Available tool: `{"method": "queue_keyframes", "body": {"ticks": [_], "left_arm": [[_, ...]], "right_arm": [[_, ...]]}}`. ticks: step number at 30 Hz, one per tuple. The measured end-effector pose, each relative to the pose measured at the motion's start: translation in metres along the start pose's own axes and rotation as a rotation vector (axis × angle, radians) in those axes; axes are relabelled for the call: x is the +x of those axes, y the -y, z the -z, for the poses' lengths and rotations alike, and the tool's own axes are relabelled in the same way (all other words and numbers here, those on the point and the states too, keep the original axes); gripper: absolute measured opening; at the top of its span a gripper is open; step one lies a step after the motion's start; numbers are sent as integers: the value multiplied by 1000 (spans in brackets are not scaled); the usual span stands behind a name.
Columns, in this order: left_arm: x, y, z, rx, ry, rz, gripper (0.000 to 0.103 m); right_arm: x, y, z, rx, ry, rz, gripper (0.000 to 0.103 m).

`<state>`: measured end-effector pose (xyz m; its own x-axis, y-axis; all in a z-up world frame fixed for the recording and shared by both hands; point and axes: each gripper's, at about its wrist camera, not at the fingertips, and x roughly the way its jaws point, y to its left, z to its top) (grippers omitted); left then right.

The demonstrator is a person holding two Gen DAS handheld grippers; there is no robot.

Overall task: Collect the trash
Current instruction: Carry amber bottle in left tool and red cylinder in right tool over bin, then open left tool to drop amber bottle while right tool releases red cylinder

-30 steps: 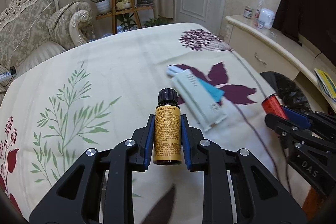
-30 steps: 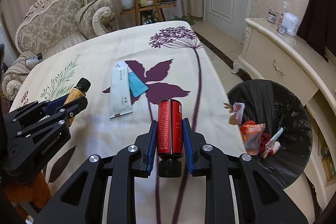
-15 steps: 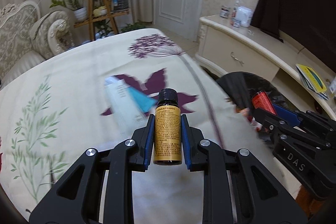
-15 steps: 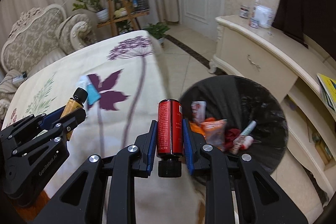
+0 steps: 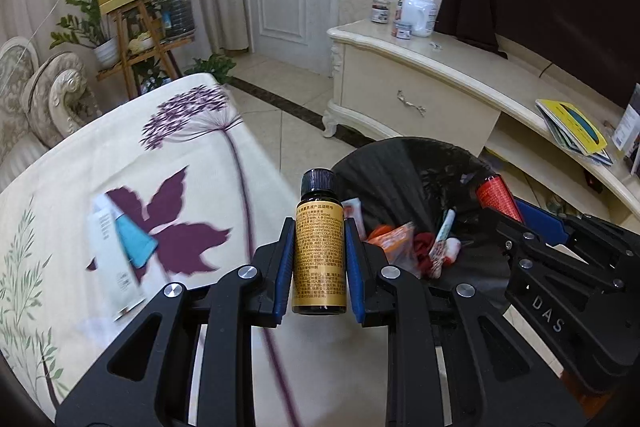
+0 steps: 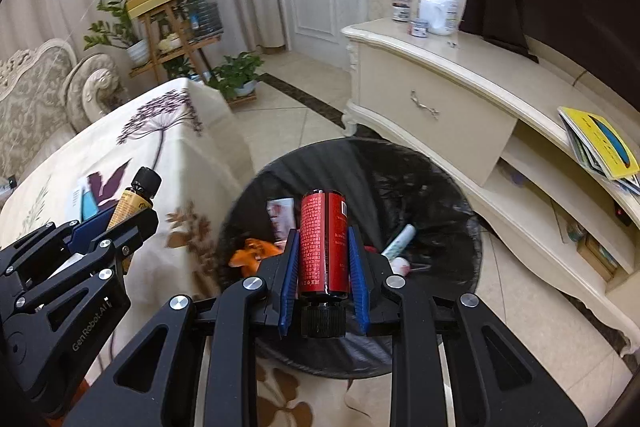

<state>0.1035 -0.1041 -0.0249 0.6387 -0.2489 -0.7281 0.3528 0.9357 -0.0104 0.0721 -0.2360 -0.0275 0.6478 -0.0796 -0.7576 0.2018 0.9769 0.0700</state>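
Observation:
My left gripper (image 5: 319, 251) is shut on a small amber bottle (image 5: 319, 255) with a black cap, held upright over the table's right edge, beside the black-lined trash bin (image 5: 404, 163). My right gripper (image 6: 323, 259) is shut on a red bottle (image 6: 323, 239), cap toward me, held above the open bin (image 6: 452, 195). The bin holds several wrappers and a tube. The amber bottle also shows in the right wrist view (image 6: 134, 199), and the red bottle in the left wrist view (image 5: 498, 197). A white packet (image 5: 112, 259) and a blue packet (image 5: 134, 239) lie on the table.
The floral tablecloth table (image 5: 100, 163) is to the left of the bin. A cream sideboard (image 6: 460, 99) with jars, a spray bottle and magazines stands right behind the bin. A sofa, a plant stand (image 5: 136, 27) and a white door are at the back.
Both grippers have swung right, from over the table to the bin. The right gripper now hangs over the bin's opening; the left is at the table's right edge. Both still hold their bottles.

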Motion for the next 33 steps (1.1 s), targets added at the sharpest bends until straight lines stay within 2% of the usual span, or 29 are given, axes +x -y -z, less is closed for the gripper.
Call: {"method": "queue_keyframes", "body": {"ticks": [11, 17, 18, 20, 21, 24, 28, 33], "left_arm": [[27, 29, -16, 36, -22, 11, 23], [37, 32, -17, 41, -50, 8, 24], [39, 32, -17, 42, -56, 11, 26], [39, 33, -17, 45, -55, 7, 42], [37, 32, -16, 39, -46, 2, 50], [35, 29, -17, 31, -44, 4, 51], [28, 19, -16, 10, -34, -13, 64], [17, -3, -11, -31, -34, -51, 70]], "right_arm": [[17, 28, -5, 44, -4, 43, 25], [25, 33, -7, 57, -13, 43, 25], [25, 33, -7, 59, -13, 42, 25], [25, 33, -6, 68, -15, 41, 27], [25, 33, -6, 71, -13, 43, 32], [24, 33, -5, 74, -8, 52, 41], [21, 32, -5, 77, 1, 58, 54], [18, 19, -5, 53, 3, 39, 63]]}}
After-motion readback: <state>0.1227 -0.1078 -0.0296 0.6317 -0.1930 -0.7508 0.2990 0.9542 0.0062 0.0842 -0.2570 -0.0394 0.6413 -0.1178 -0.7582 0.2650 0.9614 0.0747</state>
